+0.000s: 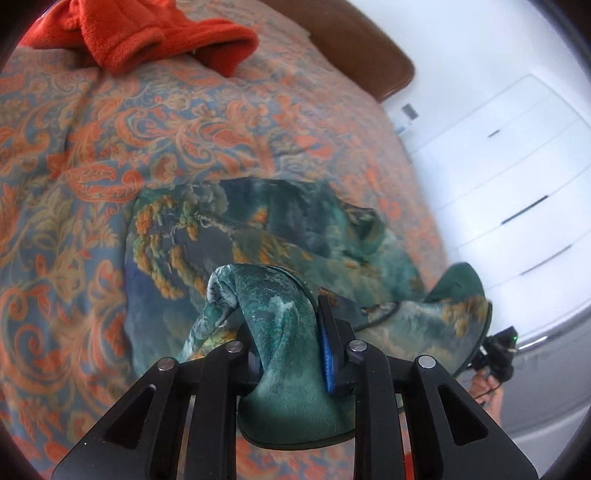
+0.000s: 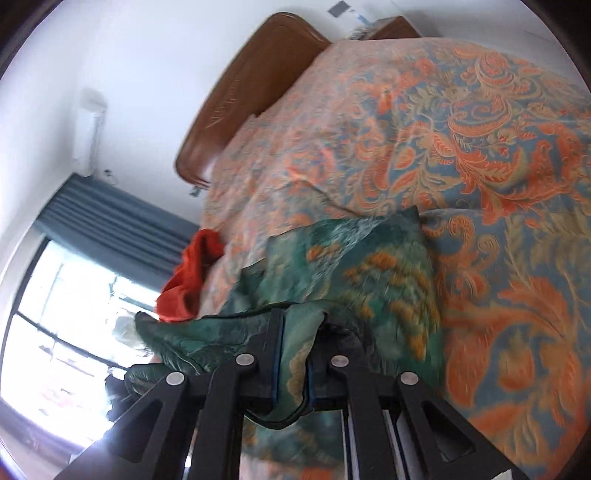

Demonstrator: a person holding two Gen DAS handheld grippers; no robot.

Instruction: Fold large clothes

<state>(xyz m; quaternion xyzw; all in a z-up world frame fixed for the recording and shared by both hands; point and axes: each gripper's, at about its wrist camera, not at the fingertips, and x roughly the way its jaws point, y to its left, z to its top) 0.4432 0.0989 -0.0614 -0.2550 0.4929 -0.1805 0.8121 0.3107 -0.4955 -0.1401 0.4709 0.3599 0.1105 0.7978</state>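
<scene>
A green printed garment with orange and teal patterns lies on the bed near its front edge. My left gripper is shut on a bunched fold of it, lifted a little off the bed. In the right wrist view the same garment spreads ahead, and my right gripper is shut on another edge of it. The other gripper shows small at the right of the left wrist view, at the garment's far corner.
An orange-and-blue paisley bedspread covers the bed. A red fleece garment lies near the head end, also in the right wrist view. Brown headboard, white drawers, a window with blue curtain.
</scene>
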